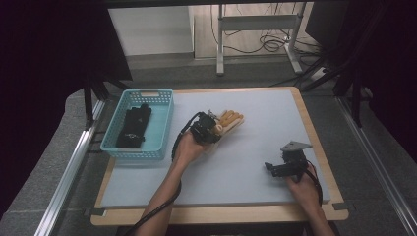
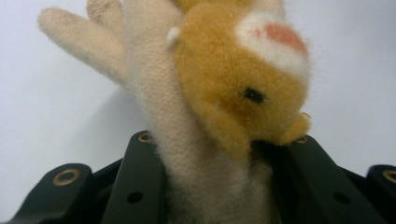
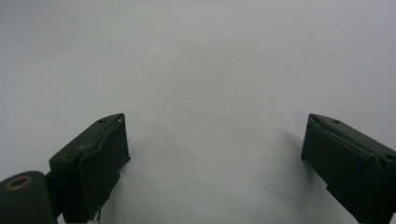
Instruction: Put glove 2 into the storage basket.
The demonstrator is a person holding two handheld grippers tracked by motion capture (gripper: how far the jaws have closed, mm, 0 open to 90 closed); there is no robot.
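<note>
Nearest to you, your right claw (image 1: 274,168) sits low over the front right part of the desk (image 1: 255,162), held in your right hand (image 1: 302,189). Its jaws are spread wide with only bare grey surface between them, as the right gripper view confirms.

Farther in, near the middle of the desk, your left claw (image 1: 212,129) is held in your left hand (image 1: 189,147). Its jaws are pressed in on a knitted glove (image 2: 196,154), pinching the cream cuff from both sides. The glove carries a fuzzy orange animal face (image 2: 243,84) with a white and pink patch. In the high view, the glove fingers (image 1: 231,118) extend away from you, beyond the claw.

Farther left, a turquoise basket (image 1: 160,128) sits at the desk's left edge, well apart from the glove. A black item (image 1: 135,127) lies inside it; what it is cannot be told.
</note>
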